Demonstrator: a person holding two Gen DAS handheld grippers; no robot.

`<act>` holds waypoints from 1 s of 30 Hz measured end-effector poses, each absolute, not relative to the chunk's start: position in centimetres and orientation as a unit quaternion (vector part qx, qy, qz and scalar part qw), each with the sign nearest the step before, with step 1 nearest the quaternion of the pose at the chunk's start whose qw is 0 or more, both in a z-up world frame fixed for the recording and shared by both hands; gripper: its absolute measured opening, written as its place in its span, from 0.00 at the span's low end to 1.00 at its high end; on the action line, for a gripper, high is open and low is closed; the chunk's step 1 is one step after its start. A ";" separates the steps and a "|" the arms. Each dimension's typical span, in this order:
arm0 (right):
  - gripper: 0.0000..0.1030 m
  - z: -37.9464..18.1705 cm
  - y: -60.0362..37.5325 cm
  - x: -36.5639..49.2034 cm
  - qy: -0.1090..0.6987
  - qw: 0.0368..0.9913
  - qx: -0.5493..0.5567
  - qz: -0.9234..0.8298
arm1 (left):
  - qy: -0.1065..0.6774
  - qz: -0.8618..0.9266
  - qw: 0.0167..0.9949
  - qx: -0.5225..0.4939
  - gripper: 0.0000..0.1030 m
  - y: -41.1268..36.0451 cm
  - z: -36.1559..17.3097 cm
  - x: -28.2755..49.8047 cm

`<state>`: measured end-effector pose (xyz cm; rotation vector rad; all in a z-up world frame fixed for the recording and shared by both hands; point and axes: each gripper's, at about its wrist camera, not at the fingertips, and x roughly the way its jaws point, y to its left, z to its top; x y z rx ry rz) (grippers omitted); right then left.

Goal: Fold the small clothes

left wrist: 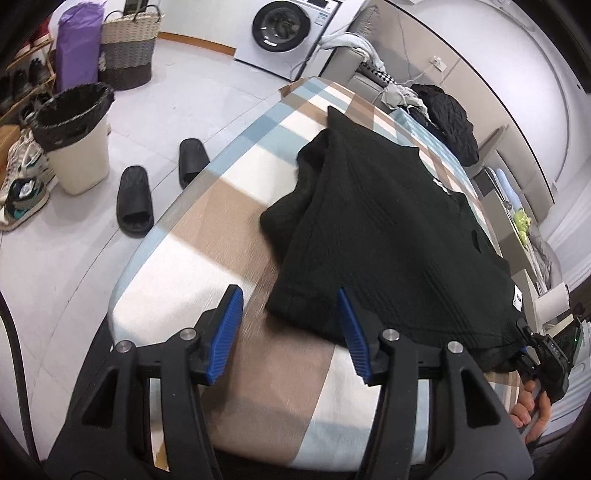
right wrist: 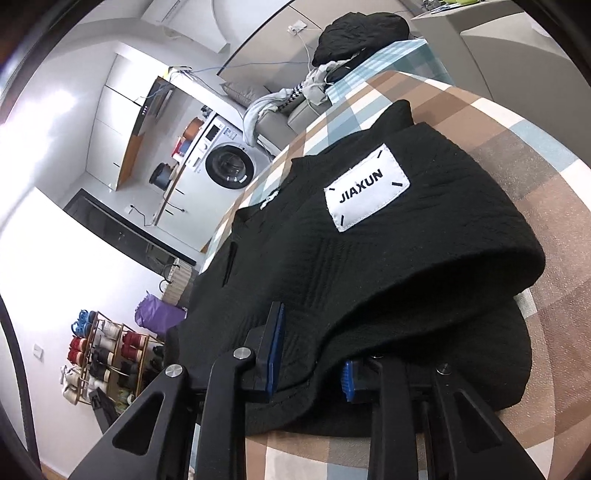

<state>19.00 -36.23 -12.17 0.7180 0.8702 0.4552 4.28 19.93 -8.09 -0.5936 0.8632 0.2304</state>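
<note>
A black textured garment (left wrist: 388, 229) lies folded over on the checked tablecloth (left wrist: 221, 221). In the right wrist view the garment (right wrist: 369, 277) shows a white JIAXUN label (right wrist: 367, 188) facing up. My left gripper (left wrist: 290, 332) is open at the garment's near left edge; the hem reaches in between the blue pads, which do not press it. My right gripper (right wrist: 312, 363) is shut on the garment's near edge, with bunched cloth filling the gap and partly hiding the right pad. In the left wrist view the right gripper (left wrist: 526, 345) holds the garment's corner, with a person's hand (left wrist: 535, 406) below it.
A dark bundle of clothes (left wrist: 448, 122) lies at the table's far end. On the floor to the left are two black slippers (left wrist: 135, 205), a bin (left wrist: 77, 147) with a black liner, and a woven basket (left wrist: 127, 44). A washing machine (left wrist: 282, 27) stands beyond, and a shoe rack (right wrist: 107, 354) stands at the wall.
</note>
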 end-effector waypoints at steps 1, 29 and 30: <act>0.26 -12.2 -36.2 19.3 0.413 0.819 0.337 0.213 | 0.415 0.102 0.860 -0.279 0.48 19.9 -8.1 5.0; 0.05 -12.2 -38.2 19.6 0.384 0.797 0.422 0.199 | 0.333 0.043 0.884 -0.327 0.04 20.7 -4.6 9.9; 0.04 -11.9 -38.2 19.6 0.378 0.797 0.425 0.202 | 0.325 0.042 0.888 -0.324 0.04 20.9 -3.9 10.3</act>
